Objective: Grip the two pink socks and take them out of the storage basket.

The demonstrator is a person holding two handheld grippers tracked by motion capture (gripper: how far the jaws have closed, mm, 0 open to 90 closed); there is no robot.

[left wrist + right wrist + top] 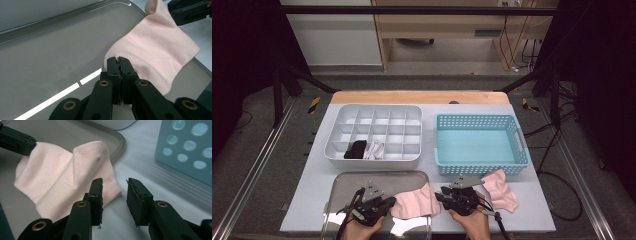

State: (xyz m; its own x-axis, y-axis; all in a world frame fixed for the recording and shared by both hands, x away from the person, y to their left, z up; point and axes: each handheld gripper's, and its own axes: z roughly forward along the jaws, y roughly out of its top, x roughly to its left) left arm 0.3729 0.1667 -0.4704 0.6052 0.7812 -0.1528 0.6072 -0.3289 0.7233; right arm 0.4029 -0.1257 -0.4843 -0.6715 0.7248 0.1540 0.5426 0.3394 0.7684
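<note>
Pinching one edge of a soft pink sock (152,50), the left gripper (119,60) has its black jaws clamped together on the cloth over the shiny steel tray (362,180). That sock drapes across the tray's right rim toward the right gripper (114,185), whose jaws stand apart, the sock's free end beside one pad and untouched. A second pink sock (503,192) lies crumpled right of the tray. Beyond the tray sit one white compartmented organiser (377,112), holding a black bundle (355,149) and a pale bundle (375,149), and one perforated blue basket (517,135).
</note>
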